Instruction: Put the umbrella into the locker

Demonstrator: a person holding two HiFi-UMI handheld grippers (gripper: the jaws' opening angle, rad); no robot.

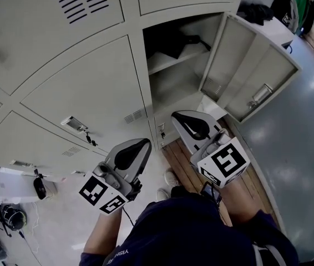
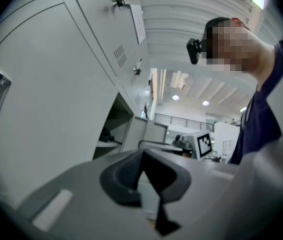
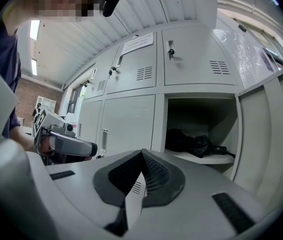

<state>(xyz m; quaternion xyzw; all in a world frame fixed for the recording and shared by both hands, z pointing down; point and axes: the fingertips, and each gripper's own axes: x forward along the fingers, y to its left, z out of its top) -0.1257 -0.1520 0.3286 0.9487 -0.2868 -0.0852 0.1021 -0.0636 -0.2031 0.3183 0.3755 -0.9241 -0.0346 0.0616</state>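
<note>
At centre right, on open locker shelf [image 3: 206, 159]: umbrella [image 3: 194, 144], black, folded, bunched, lying flat; left gripper [image 2: 142, 152] and right gripper [image 3: 142, 151] closed together, empty.

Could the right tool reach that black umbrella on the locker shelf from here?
Probably yes: the door stands open, and nothing sits between the right tool and the umbrella on the shelf.

A bank of lockers [image 1: 85, 87] fills the left and top of the head view. One compartment [image 1: 173, 87] near the centre is open, its door [image 1: 251, 71] swung out to the right. Inside, the umbrella [image 1: 176, 40] lies on the upper shelf [image 1: 173, 59]. The left gripper [image 1: 137, 147] and right gripper [image 1: 186, 121] are side by side before the lockers, the right one facing the open compartment. Wooden boards [image 1: 182, 157] lie on the floor below.
</note>
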